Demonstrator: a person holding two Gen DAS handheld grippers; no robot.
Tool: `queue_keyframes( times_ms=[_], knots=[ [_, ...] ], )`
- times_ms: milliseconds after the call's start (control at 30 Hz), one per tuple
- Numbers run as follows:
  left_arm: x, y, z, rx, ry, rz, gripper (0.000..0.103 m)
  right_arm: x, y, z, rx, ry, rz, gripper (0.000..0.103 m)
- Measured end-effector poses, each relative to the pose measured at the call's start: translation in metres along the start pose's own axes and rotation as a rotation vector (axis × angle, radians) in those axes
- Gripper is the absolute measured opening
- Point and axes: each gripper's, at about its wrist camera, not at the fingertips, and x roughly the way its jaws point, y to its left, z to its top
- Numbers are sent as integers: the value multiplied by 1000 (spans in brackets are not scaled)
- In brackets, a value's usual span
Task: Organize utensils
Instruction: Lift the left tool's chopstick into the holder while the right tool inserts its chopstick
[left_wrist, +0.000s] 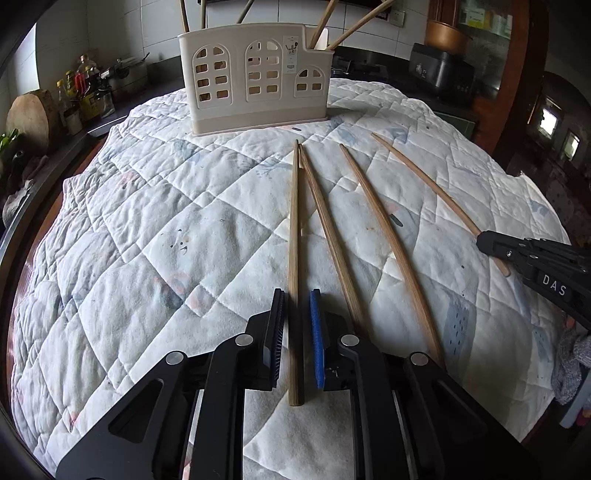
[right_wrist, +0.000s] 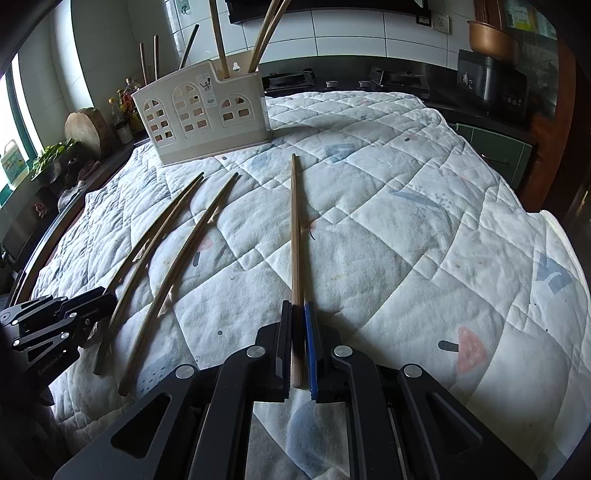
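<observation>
A white quilted cloth (left_wrist: 147, 229) covers the whole work surface, its diamond stitching and faded prints running edge to edge. At the far end stands the cream plastic utensil holder (left_wrist: 251, 79), upright on the cloth, arched window cut-outs on its front, and several wooden chopsticks (left_wrist: 321, 26) already stick up out of its compartments.

Down to the grippers. The left gripper (left_wrist: 298, 339) sits low over the cloth with its jaws straddling the leftmost chopstick (left_wrist: 294, 258); a gap shows on both sides of the stick, so the pads are not yet pressing it. That chopstick lies flat, its far tip pointing at the holder and nearly meeting the tip of the second chopstick (left_wrist: 325, 236) just beside it.

The right gripper (right_wrist: 297, 347) is clamped on the rightmost chopstick (right_wrist: 294, 236), black pad and blue pad tight against its thick end, the shaft running straight ahead toward the holder with its tip stopping short of the base.

Between those two sits the third chopstick (left_wrist: 388, 243), loose on the cloth, fanned out from the others and well apart from the gripped one.

Behind it all, a dark counter holds a round wooden chopping block (left_wrist: 31, 114) and a cluster of bottles (left_wrist: 79, 92) on the left.
</observation>
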Motion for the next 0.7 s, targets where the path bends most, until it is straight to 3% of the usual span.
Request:
queue_keyframes(
  times_ms=[300, 700],
  knots=[
    [-30, 17, 12, 18, -73, -125, 5, -40, 10, 17, -40, -102, -21, 7],
    [-73, 45, 57, 26, -216, -199, 5, -99, 36, 94, -103, -235, 49, 7]
  ],
)
